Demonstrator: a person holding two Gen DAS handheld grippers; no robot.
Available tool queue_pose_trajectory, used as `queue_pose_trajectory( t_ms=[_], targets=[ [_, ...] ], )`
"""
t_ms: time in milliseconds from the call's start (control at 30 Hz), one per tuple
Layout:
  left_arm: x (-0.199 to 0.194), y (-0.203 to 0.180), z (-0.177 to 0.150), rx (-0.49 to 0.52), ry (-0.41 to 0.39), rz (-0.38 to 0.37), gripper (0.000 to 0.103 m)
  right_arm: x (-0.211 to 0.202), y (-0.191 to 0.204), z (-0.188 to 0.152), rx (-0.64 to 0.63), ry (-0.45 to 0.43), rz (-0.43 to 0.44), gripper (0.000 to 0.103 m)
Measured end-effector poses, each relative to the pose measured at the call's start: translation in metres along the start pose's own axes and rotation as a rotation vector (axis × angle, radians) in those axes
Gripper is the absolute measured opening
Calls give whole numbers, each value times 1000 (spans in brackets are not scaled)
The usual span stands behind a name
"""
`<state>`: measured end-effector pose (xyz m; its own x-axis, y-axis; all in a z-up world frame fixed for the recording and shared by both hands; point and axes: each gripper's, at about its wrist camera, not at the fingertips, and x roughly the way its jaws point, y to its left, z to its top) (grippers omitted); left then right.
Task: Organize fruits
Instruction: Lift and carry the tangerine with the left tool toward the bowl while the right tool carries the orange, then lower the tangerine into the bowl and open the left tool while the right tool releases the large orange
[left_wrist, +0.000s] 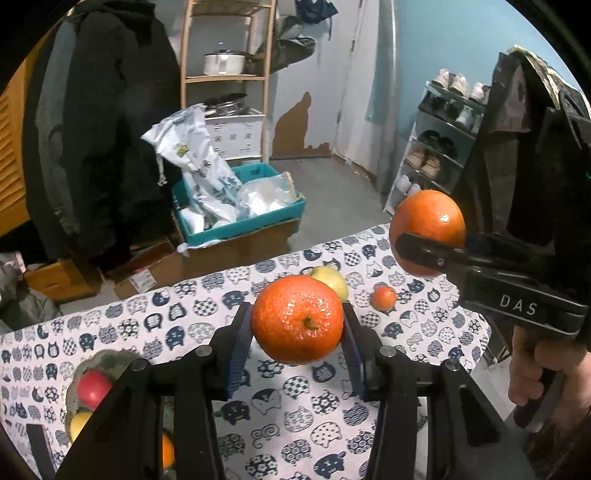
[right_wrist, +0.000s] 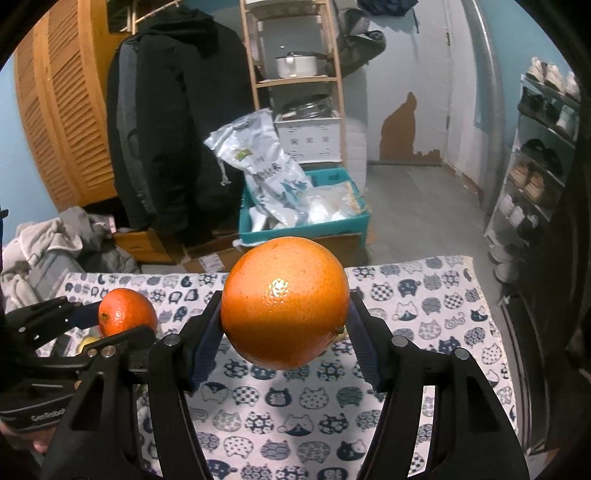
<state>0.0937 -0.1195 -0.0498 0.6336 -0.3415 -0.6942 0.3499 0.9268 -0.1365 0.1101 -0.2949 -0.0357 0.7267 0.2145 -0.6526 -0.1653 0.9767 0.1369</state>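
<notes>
Two handheld grippers, each carrying a round orange fruit above a tabletop (left_wrist: 207, 310) covered in a white cloth printed with navy cat faces.

In the left wrist view, the left gripper (left_wrist: 297, 332) has its blue-padded fingers (left_wrist: 238, 345) closed against both sides of a glossy tangerine (left_wrist: 297, 319), its small green stem facing the camera, held clear of the cloth. To the right and higher, the right gripper (left_wrist: 430, 243) pinches a larger orange (left_wrist: 426, 221); a hand (left_wrist: 535, 373) grips its black handle at the right edge.

On the cloth beyond the tangerine sits a pale yellow-green fruit (left_wrist: 334, 282), partly hidden behind it, and just right of that a small tangerine (left_wrist: 384, 297). At the lower left, a bowl (left_wrist: 107, 360) holds a red fruit (left_wrist: 92, 387) and a yellow fruit (left_wrist: 79, 422), mostly hidden behind the gripper's frame; another orange fruit (left_wrist: 168, 450) shows just below between the frame's bars.

In the right wrist view, the right gripper's fingers (right_wrist: 207, 339) press on either side of the larger orange, which fills the middle of the picture above the cloth. At the left, the left gripper holds the tangerine, seen from the side.

Beyond the tabletop are a dark coat (right_wrist: 173, 122) hanging at the left, a teal crate (right_wrist: 306, 218) of plastic bags on the floor, a wooden shelf unit (right_wrist: 295, 79) with a white pot, and a shoe rack (right_wrist: 539, 155) at the right
</notes>
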Motion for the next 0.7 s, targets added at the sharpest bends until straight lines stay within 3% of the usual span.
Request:
queue_pose_trajectory(
  t_ms=[700],
  targets=[
    [-36,107,-40,-165,1,153,47,43,110,5,-100,63,149,63]
  ],
)
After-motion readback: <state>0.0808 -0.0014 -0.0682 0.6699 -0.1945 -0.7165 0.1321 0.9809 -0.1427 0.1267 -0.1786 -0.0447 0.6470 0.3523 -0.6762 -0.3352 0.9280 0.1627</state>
